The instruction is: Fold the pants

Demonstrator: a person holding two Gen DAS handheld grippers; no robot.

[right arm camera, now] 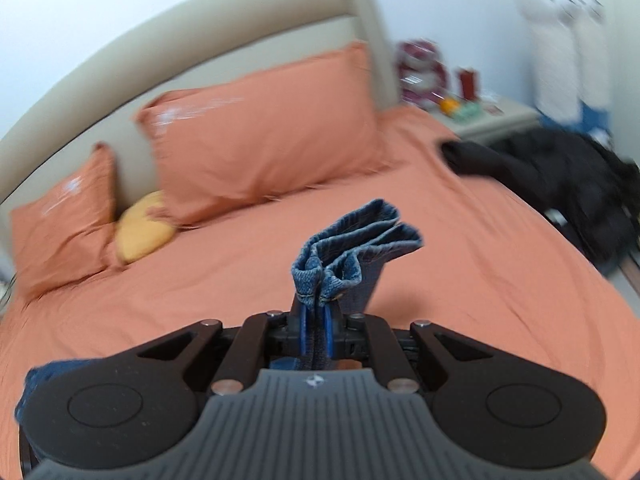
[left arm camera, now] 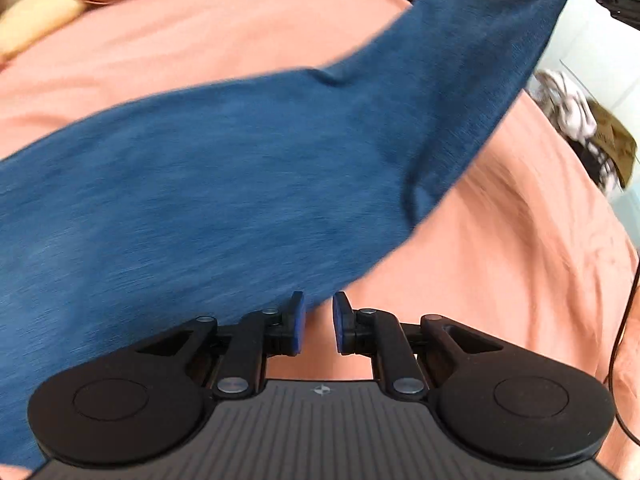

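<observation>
Now the right gripper (right arm camera: 315, 332) is clamping the bunched hems of the jeans (right arm camera: 352, 248), which are sticking up just ahead of its pads. From there the jeans (left arm camera: 240, 168) are stretching across and above the bed (left arm camera: 520, 248). The left gripper (left arm camera: 319, 322) is standing narrowly apart, holding nothing, with the denim edge just beside its left pad.

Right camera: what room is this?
Most likely a bedroom. There is a bed with an orange sheet, pillows against a padded headboard, and a bedside table.
</observation>
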